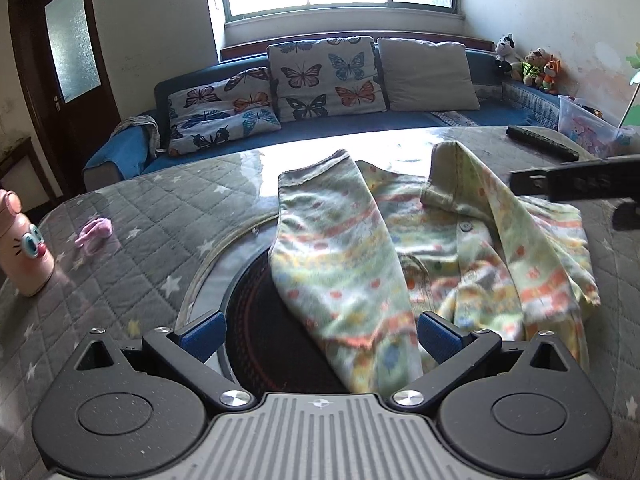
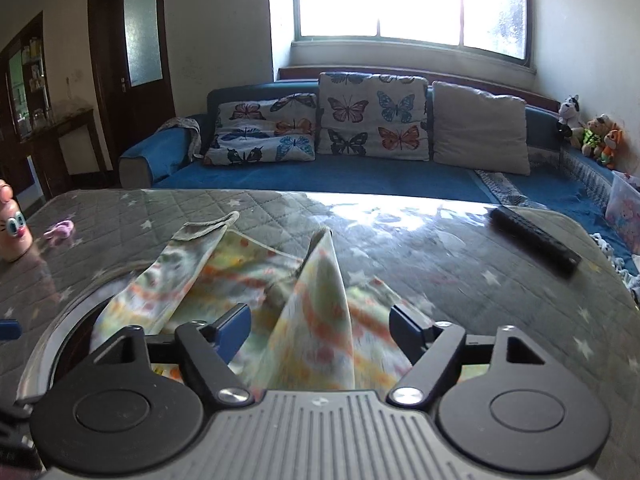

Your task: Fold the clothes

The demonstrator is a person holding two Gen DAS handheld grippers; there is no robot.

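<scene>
Both grippers, left (image 1: 320,330) & right (image 2: 320,330), sit w/ jaws spread, gripping nothing, over the patterned shirt (image 1: 440,248) on the quilted table (image 1: 140,216); sleeves look folded in already, so next probably pinch the near hem & fold toward the collar.

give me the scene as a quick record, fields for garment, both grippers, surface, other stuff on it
garment: pale green patterned button shirt, both sleeves folded across its front
left gripper: open, over the shirt's near edge
right gripper: open, cloth between the fingers, not pinched
surface: grey quilted star-print table cover
other items: black remote control, pink cat-face bottle, small pink hair clip
</scene>
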